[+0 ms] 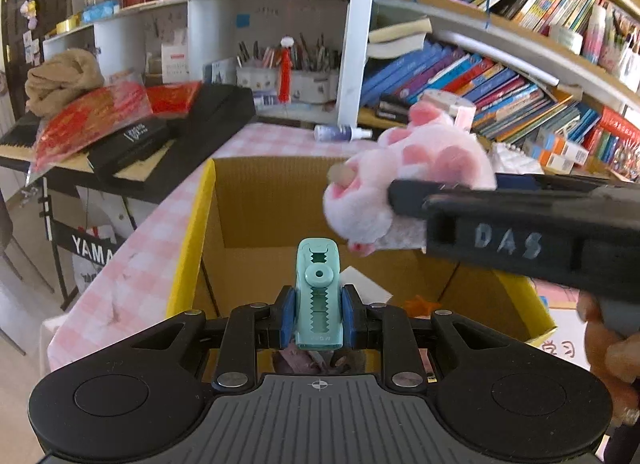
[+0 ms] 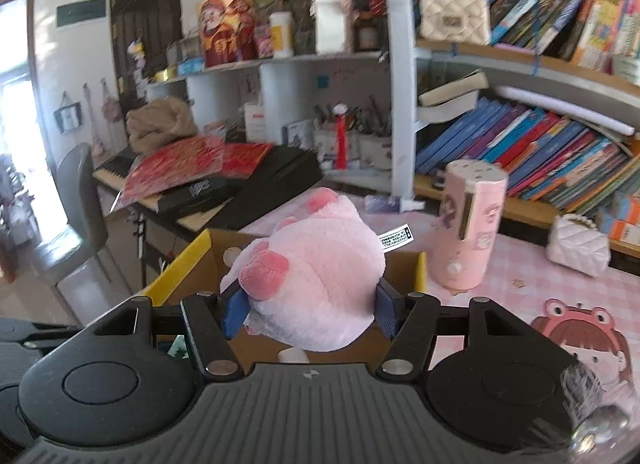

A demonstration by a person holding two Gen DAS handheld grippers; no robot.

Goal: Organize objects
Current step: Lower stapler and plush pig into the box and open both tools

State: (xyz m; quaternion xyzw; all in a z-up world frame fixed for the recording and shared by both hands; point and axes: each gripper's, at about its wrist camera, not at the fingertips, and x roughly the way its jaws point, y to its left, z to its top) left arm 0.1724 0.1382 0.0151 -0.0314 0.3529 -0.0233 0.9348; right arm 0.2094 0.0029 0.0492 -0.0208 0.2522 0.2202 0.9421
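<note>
My left gripper (image 1: pixel 317 314) is shut on a teal toothed clip (image 1: pixel 318 292), held above the open cardboard box (image 1: pixel 256 204) with yellow flaps. My right gripper (image 2: pixel 310 310) is shut on a pink plush toy (image 2: pixel 316 268), its blue pads pressing both sides. In the left wrist view that plush (image 1: pixel 404 168) hangs over the box's right half, with the right gripper's black finger (image 1: pixel 520 216) across it. In the right wrist view the box (image 2: pixel 188 264) lies just under and behind the plush. A white card and a small orange piece lie on the box floor.
The box stands on a pink checked tablecloth (image 1: pixel 132 264). A pink cylindrical container (image 2: pixel 470 224) and a small white quilted purse (image 2: pixel 578 244) stand right of the box. Bookshelves (image 1: pixel 500 84) rise behind. A black keyboard (image 1: pixel 168 132) piled with red packets is at the left.
</note>
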